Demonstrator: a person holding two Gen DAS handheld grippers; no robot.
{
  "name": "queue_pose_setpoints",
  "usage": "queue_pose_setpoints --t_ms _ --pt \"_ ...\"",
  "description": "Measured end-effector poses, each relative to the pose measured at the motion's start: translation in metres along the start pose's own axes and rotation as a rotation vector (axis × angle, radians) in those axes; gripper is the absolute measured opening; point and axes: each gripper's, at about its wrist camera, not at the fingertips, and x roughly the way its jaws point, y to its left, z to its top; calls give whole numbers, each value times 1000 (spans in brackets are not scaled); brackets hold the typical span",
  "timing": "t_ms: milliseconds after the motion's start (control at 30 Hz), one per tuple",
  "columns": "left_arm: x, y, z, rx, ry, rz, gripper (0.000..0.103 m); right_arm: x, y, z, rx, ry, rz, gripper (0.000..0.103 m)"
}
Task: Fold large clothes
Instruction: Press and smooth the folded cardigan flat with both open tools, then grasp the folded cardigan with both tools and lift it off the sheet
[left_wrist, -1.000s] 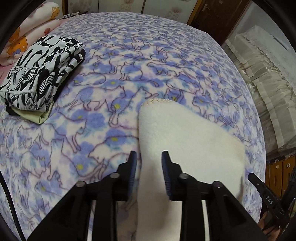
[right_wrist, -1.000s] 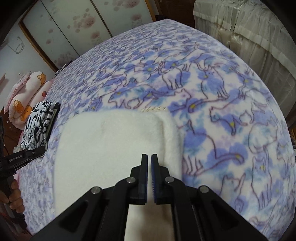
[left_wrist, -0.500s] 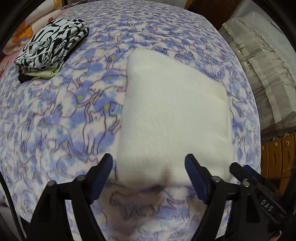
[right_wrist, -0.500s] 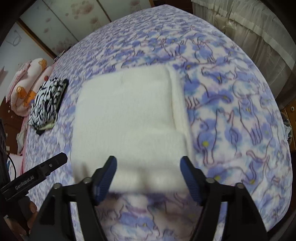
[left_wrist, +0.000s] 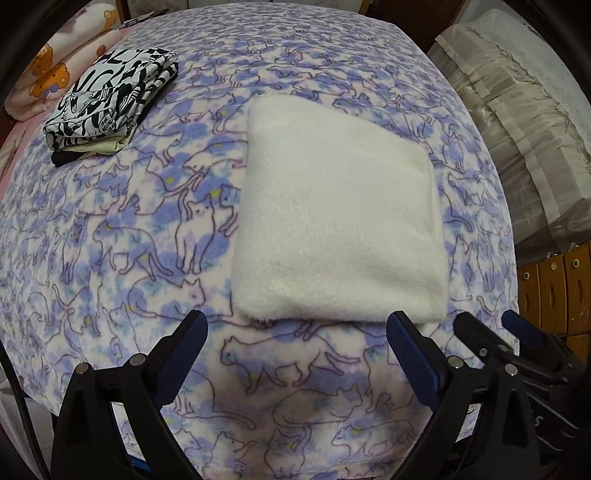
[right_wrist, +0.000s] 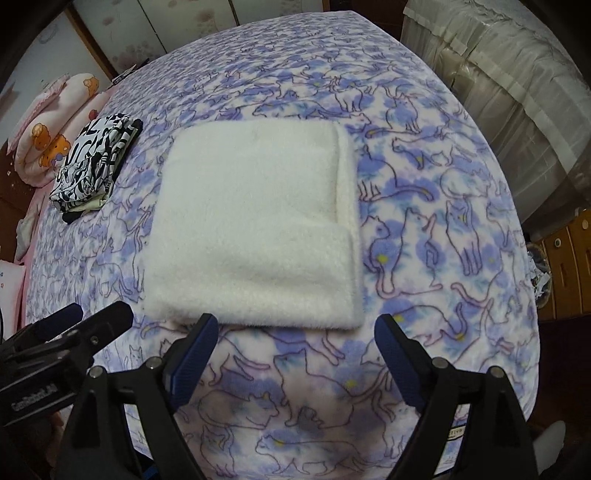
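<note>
I see the white fleece (left_wrist: 338, 210) lying folded into a thick rectangle on the bed (left_wrist: 122, 236), which is covered by a blue-and-purple cat-print blanket. I take the fleece as my landmark. Its near edge lies just beyond the tips of both tools. In the right wrist view a narrower under-layer shows along the fleece's right side, and a folded flap crosses its near half.

My left hand-held gripper (left_wrist: 295, 354) hangs above the blanket just short of the fleece's near edge; its jaws are spread wide and opening, with nothing between them but blanket. My right hand-held gripper (right_wrist: 295, 350) sits likewise just short of the near edge, its jaws also wide and opening, pressing on nothing. In each view, the other tool shows beside the fleece's near corner.

Well to the far left of the fleece lies a folded pile of clothes (left_wrist: 110, 99) with a black-and-white print on top. Beyond that pile, at the bed's left edge, are pink pillows (right_wrist: 48, 140). To the fleece's right, off the bed, stands cream draped fabric (right_wrist: 509, 74).
</note>
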Motion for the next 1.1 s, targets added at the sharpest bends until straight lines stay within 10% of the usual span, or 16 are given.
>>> queue_pose_setpoints --t_ms 333,1100 --pt "18 4 9 12 21 5 97 9 -10 6 -11 17 41 90" --pt "171 68 76 -64 284 -413 98 183 -144 23 412 188 719 92"
